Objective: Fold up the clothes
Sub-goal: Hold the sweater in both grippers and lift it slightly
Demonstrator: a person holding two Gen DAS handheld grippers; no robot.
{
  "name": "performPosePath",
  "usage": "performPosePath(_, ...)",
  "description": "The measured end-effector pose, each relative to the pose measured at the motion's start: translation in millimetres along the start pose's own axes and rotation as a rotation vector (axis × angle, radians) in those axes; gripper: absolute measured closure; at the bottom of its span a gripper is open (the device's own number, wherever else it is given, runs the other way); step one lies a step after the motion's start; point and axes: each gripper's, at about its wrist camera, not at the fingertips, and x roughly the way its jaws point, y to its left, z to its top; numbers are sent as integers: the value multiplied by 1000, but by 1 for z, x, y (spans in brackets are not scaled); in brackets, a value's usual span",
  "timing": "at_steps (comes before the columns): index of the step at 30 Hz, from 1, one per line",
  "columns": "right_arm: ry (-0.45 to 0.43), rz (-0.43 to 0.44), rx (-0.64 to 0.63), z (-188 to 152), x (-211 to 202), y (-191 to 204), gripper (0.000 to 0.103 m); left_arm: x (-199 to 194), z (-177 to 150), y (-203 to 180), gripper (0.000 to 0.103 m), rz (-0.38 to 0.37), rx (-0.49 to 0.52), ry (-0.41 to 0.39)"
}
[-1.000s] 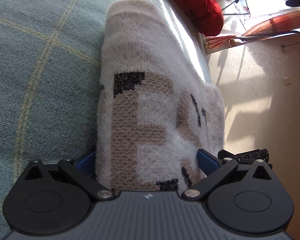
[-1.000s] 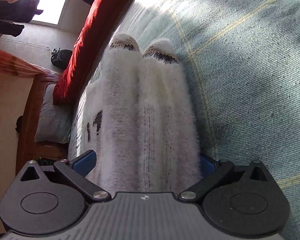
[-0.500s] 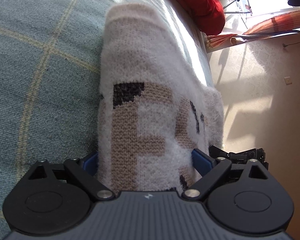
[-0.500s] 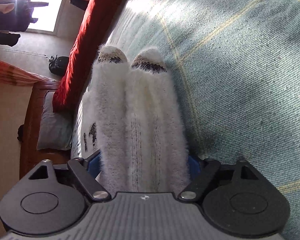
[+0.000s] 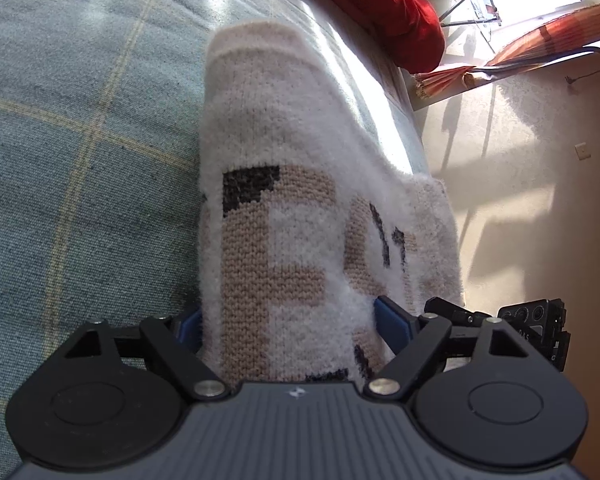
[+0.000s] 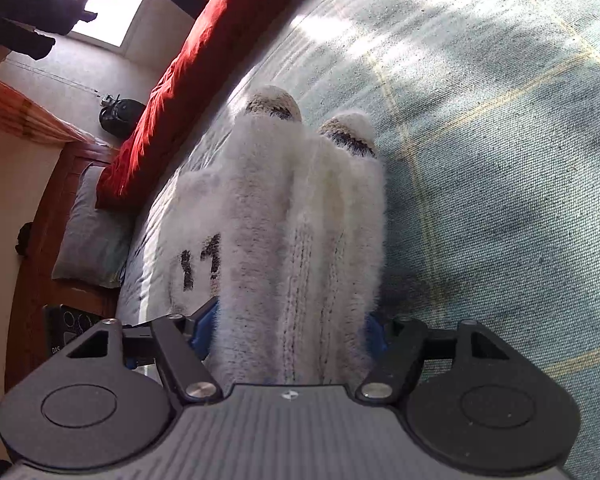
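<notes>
Left gripper (image 5: 288, 326) clamped wide on the folded white sweater (image 5: 300, 184), blue pads (image 5: 392, 324) pressed into both sides of the knit, jaws just closing. Right gripper (image 6: 290, 330) likewise grasping the same sweater (image 6: 300, 216) at its fluffy sleeves, jaws also just closing on the bundle. Sweater stretched along the teal checked bedspread (image 6: 500, 160), beside a red blanket (image 6: 188, 76).
</notes>
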Motion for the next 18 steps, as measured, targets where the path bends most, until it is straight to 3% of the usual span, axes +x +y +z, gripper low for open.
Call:
performPosePath(11,17,6,-91,-10,8,61,29,-57,-3,8,20,10,27,-89)
performPosePath(18,49,11,-170,-23,33,122,29,-129,-17,52,20,6,10,-176)
